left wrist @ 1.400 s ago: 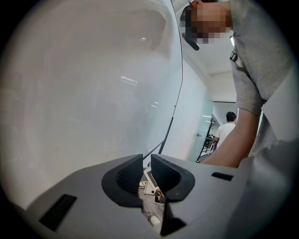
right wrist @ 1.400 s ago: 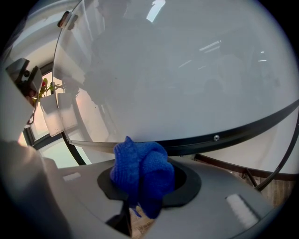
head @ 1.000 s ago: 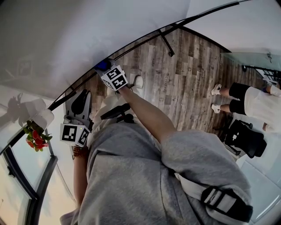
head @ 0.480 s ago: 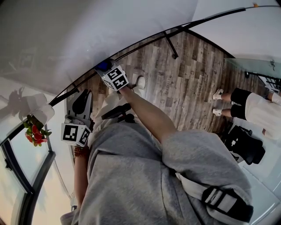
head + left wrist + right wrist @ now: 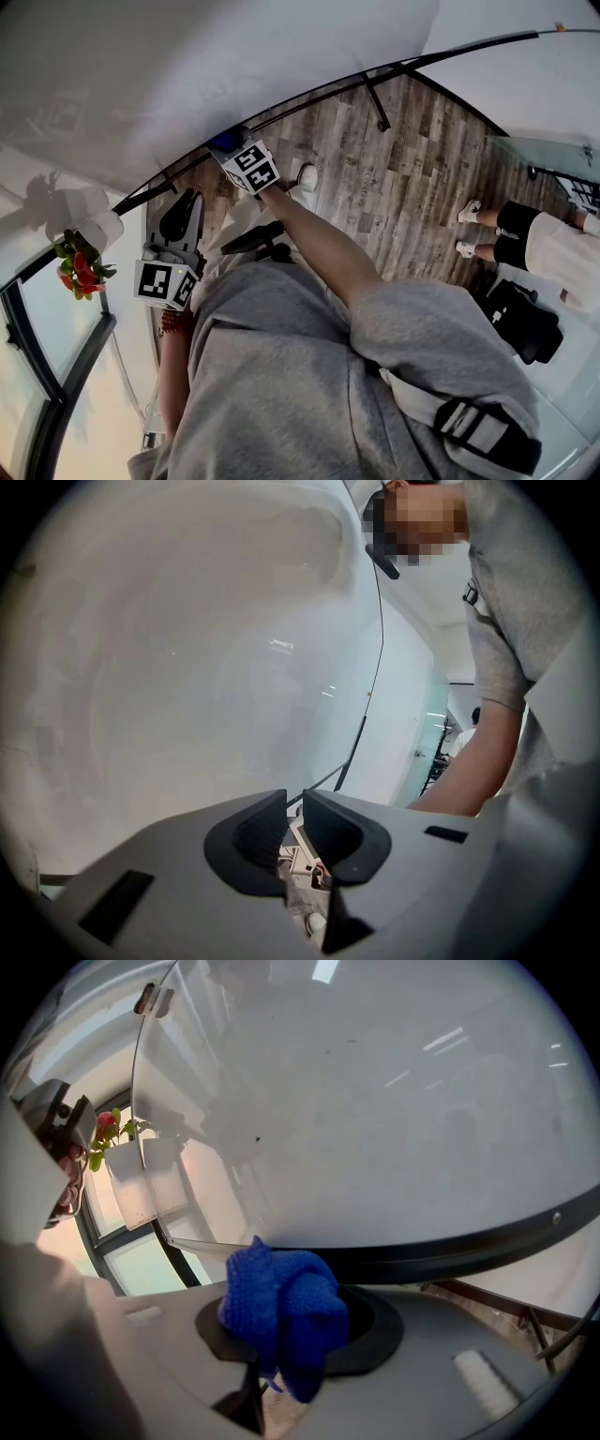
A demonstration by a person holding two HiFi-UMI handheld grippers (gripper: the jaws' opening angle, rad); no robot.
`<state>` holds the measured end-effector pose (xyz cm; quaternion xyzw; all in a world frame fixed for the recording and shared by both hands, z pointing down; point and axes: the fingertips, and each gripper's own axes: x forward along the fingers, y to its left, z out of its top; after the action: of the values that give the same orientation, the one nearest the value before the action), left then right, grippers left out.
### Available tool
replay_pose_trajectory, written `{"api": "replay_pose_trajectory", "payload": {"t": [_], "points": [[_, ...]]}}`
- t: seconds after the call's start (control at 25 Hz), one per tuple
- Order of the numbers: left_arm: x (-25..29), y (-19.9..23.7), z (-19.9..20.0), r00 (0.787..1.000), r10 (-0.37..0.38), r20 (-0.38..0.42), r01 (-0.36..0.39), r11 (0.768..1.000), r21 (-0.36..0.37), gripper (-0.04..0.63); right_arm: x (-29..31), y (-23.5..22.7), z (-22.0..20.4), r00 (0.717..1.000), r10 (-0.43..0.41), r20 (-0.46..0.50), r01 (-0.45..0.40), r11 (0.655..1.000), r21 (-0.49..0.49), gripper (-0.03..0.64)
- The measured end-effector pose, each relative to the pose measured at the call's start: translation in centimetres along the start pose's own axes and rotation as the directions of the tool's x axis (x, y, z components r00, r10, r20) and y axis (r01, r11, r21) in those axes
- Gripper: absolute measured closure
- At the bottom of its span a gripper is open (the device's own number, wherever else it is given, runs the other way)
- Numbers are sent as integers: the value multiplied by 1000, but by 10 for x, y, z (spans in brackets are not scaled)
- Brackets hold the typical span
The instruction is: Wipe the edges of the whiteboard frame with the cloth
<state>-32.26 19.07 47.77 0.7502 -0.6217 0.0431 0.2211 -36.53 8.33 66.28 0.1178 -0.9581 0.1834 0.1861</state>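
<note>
Head view: cloth point(image 5: 221, 141) is held by right gripper point(image 5: 232, 150) at whiteboard frame point(image 5: 319, 95) lower edge | left gripper view: left gripper point(image 5: 293, 810) jaws are seen nearly together, empty | right gripper view: cloth is clenched beside the frame; wiping is judged underway, remaining edges unverified.

Left gripper point(image 5: 294, 823) empty, nearly closed, whiteboard point(image 5: 187, 667) ahead

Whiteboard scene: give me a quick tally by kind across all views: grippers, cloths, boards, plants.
Grippers: 2 (left gripper, right gripper)
Blue cloth: 1
Whiteboard: 1
Potted plant: 1
Total: 5
</note>
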Motion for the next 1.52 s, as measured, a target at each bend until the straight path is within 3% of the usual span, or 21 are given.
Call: {"api": "replay_pose_trajectory", "payload": {"t": [1.52], "points": [[-36, 27, -28, 992, 125, -27, -125, 992, -33, 536, 46, 87, -3, 975, 223, 6, -223, 975, -3, 482]]}}
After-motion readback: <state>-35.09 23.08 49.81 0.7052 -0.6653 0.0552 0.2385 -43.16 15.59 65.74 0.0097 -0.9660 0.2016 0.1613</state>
